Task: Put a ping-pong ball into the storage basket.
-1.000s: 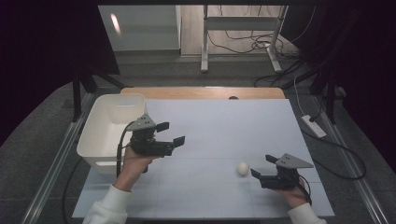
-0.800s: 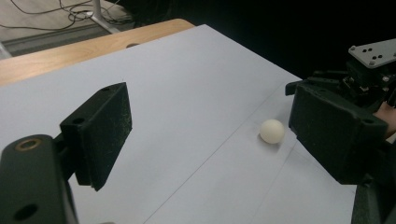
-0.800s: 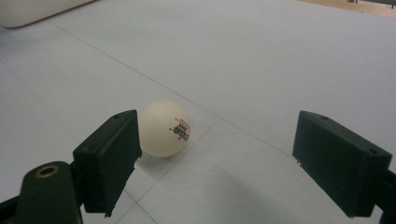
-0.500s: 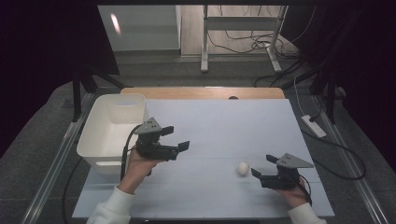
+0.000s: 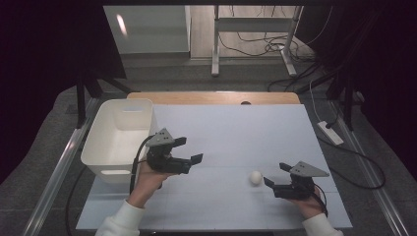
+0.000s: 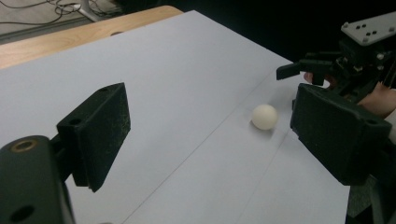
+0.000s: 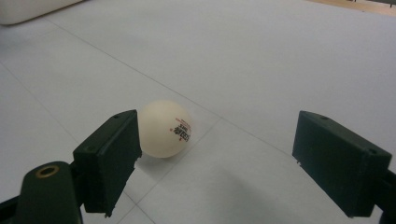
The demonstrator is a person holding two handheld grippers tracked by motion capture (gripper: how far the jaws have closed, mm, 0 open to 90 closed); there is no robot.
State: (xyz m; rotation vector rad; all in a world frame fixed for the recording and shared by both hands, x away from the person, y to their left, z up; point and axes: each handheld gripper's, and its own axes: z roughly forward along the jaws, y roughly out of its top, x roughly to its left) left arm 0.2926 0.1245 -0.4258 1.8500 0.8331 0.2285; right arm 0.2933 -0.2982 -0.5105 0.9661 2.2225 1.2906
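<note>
A white ping-pong ball (image 5: 255,177) with small printed lettering lies on the white table top (image 5: 236,128), near the front right. My right gripper (image 5: 274,173) rests just right of it, open. In the right gripper view the ball (image 7: 166,127) sits close against the inside of the left jaw, ahead of my right gripper (image 7: 224,154). My left gripper (image 5: 192,149) is held open above the table's left middle, pointing right. In the left gripper view the ball (image 6: 265,116) lies far ahead between the wide-open jaws of my left gripper (image 6: 215,126).
A white plastic bin (image 5: 118,137) stands at the table's left edge, just behind my left hand; its corner (image 7: 28,9) shows in the right gripper view. A wooden strip (image 5: 211,97) runs along the far edge. A power strip (image 5: 330,132) lies on the floor at right.
My left gripper has moved right and slightly toward me, away from the bin toward the table's middle. The right gripper and the ball have stayed put.
</note>
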